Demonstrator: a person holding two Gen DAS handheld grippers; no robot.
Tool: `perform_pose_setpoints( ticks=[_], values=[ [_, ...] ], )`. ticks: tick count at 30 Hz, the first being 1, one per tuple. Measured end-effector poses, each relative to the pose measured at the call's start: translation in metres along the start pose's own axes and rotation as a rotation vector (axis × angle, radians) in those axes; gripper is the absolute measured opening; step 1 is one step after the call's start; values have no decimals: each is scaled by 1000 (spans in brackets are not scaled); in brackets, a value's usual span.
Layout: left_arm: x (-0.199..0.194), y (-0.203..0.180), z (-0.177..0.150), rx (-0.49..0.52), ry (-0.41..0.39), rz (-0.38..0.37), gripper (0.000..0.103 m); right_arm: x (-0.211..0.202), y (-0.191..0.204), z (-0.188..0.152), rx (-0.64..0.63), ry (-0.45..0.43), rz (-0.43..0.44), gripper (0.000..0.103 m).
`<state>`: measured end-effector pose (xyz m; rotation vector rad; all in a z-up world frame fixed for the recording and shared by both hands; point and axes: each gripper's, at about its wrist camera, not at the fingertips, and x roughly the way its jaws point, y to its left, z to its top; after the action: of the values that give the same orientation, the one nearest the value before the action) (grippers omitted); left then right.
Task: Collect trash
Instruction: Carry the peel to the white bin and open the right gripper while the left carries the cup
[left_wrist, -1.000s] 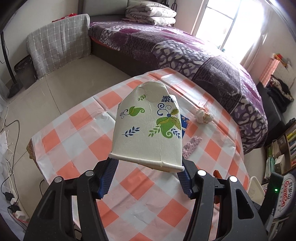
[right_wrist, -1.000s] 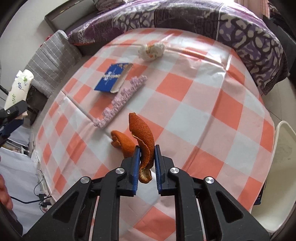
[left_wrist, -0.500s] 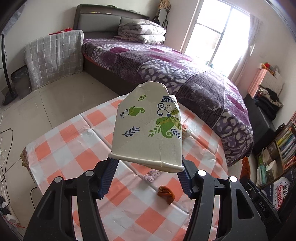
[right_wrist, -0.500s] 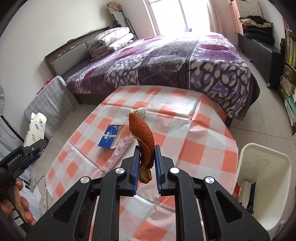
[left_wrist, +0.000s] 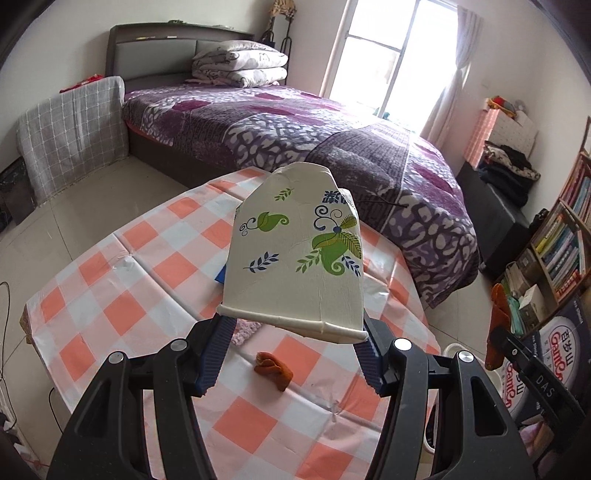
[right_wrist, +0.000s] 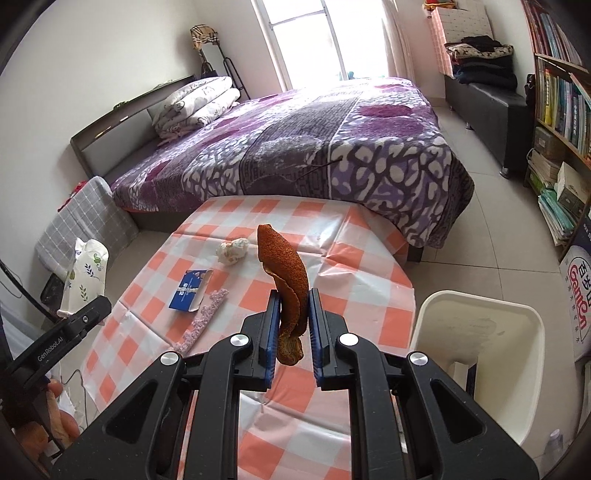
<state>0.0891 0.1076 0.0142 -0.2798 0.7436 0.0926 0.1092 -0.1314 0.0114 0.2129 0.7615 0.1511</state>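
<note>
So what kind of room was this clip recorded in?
Almost certainly a home bedroom. A large bed with a purple patterned cover fills the middle, folded white quilts sit at its headboard, and a wooden bookshelf packed with books lines the wall.

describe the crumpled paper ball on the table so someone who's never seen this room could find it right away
Start at the table with the orange-and-white checked cloth at the foot of the purple bed. Near the table's far end, bedward of the blue card, lies the crumpled paper ball. It is the only whitish, wadded lump there; its neighbours are a flat blue card and a pink lacy strip.
</note>
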Motion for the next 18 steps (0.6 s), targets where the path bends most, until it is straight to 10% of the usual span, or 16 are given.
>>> perform_pose_setpoints(
  ticks=[18],
  values=[
    [8, -83, -33, 171, 25, -97, 60, -33, -111, 6, 223, -13, -149, 15]
  ],
)
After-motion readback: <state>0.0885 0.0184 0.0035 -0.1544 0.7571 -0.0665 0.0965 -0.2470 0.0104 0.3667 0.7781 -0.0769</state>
